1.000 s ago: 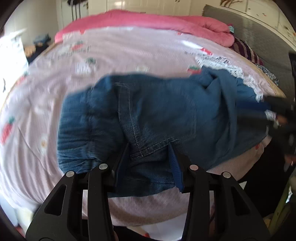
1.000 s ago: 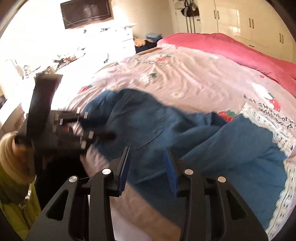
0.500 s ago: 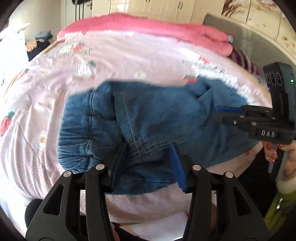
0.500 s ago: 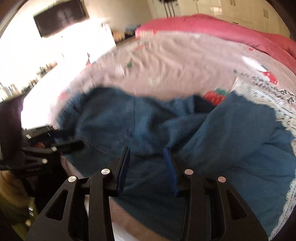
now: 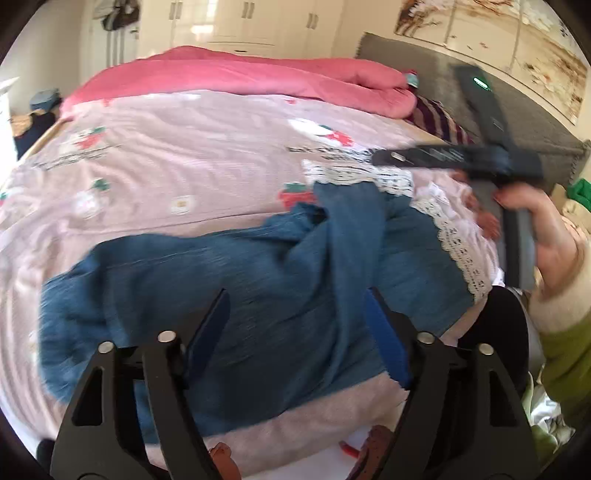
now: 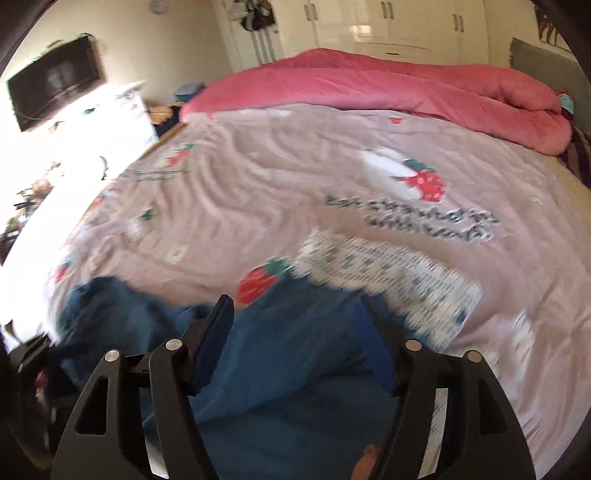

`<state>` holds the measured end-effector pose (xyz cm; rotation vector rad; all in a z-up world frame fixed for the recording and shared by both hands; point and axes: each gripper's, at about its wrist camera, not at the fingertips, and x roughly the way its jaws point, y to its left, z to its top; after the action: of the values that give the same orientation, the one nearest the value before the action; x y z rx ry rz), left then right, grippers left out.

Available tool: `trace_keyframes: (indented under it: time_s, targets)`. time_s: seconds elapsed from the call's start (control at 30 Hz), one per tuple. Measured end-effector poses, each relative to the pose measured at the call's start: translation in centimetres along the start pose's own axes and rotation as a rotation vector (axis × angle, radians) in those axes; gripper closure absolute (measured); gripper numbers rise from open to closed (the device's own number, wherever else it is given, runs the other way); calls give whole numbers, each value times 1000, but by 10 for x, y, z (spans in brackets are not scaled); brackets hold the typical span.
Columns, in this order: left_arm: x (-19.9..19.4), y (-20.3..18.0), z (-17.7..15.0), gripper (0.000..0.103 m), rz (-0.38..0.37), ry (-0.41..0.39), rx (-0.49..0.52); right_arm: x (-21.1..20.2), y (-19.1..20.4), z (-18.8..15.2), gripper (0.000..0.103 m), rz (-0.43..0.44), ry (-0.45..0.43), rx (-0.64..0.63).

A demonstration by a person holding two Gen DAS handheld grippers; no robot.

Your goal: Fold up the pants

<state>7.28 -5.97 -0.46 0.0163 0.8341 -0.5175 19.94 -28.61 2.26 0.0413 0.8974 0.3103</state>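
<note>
Both grippers tilt down over the blue pants (image 5: 236,295) crumpled at the bed's (image 5: 184,147) near edge; left gripper (image 5: 295,325) and right gripper (image 6: 295,332) are opening (nothing pinched).

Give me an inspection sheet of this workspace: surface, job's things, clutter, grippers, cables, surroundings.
Surface: bed sheet, pale pink, strawberry print.
Job's things: blue pants with lace hem, rumpled at the near edge.
Clutter: pink duvet bundled along the far side.
Grippers: left hand-held gripper and right hand-held gripper both opening above the pants, pads not pressing.
Cables: nothing seen.
Surroundings: white wardrobes, wall television, grey headboard.
</note>
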Motion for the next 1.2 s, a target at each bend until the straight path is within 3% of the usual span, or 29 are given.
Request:
trace_keyframes:
  time_s: [0.33,0.57,0.6,0.63,0.73,0.77,0.83,0.97,1.1,1.2]
  targets:
    - [52,-20,4,31,-92,35,19,86,-1,50,27,-93,113,-107]
    - [60,-11,3,47,-151,44,-25,133,6,67,29,-67,215,-154]
    - [60,-10,3,48,-160,41,-29,137,9,68,33,-72,227,-166]
    - [61,-9,3,50,-166,43,-33,142,12,68,50,-77,247,-188]
    - [64,-8,2,54,-179,52,-41,156,12,62,80,-98,314,-210]
    - [65,-8,1,55,-182,55,-43,154,8,61,81,-82,304,-180]
    - [66,-8,1,60,-200,60,-53,146,-1,62,93,-51,279,-119]
    - [70,-7,1,73,-218,76,-64,114,-17,62,95,-19,184,-55]
    - [74,-7,1,77,-231,91,-75,64,-40,56,95,31,76,33]
    - [76,-8,2,86,-231,99,-79,27,-59,48,95,58,12,96]
